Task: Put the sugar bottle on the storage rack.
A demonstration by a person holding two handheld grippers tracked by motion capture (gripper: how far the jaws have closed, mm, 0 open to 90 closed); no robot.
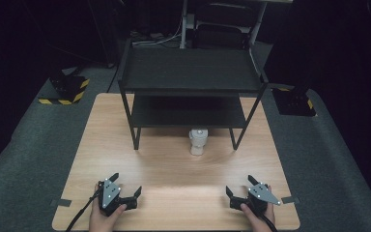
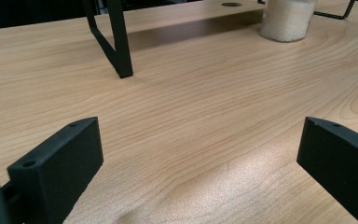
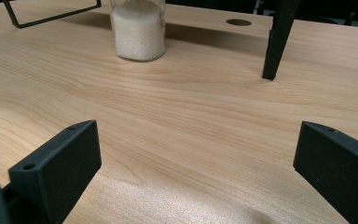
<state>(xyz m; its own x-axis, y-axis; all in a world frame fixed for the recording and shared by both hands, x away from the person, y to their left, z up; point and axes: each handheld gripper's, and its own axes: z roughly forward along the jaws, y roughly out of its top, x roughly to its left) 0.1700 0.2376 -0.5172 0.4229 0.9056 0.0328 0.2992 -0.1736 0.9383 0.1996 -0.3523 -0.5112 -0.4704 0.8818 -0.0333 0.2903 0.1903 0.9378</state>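
Observation:
A clear jar of white grains [image 1: 198, 141] [image 2: 286, 19] [image 3: 138, 31] stands on the wooden table [image 1: 174, 169], just in front of the black two-tier shelf rack [image 1: 191, 82]. My left gripper [image 1: 125, 187] [image 2: 200, 154] rests near the table's front left, held by a hand, jaws wide apart with nothing between them. My right gripper [image 1: 239, 186] [image 3: 196, 154] sits near the front right, also open and empty. Both point toward the jar, well short of it.
The rack's front legs [image 2: 120, 51] [image 3: 275, 44] stand on the table either side of the jar. A round cable hole [image 3: 238, 22] lies behind the jar. Dark carpet and yellow-black striped blocks [image 1: 67, 89] surround the table.

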